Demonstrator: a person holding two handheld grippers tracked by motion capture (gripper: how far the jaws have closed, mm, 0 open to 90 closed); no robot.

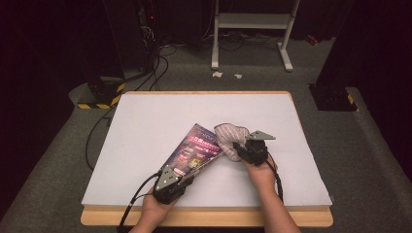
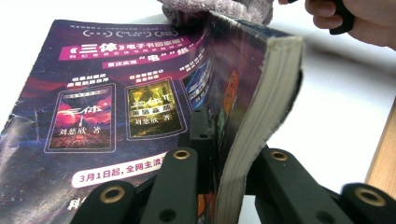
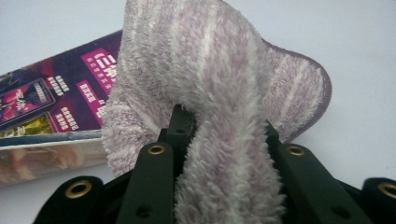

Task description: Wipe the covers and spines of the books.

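Left gripper (image 1: 180,180) at the near edge of the white table (image 1: 145,116): jaws pinched on the lower end of a paperback book (image 1: 195,151), tilting it up so the cover faces left. In the left gripper view the book's page block (image 2: 261,116) stands between the black jaws, clamped tight.

Centre-right: striped purple cloth (image 1: 232,137) bunched against the book's far end, touching the cover's top corner.

Right gripper (image 1: 241,148): jaws closed on a thick fold of the cloth (image 3: 224,140) (plush, bulging out both sides).

Risks, as I judge them: a hard wipe could lever the book out of its narrow end-grip, or crease the cover. The cloth's loose flap may snag the corner.
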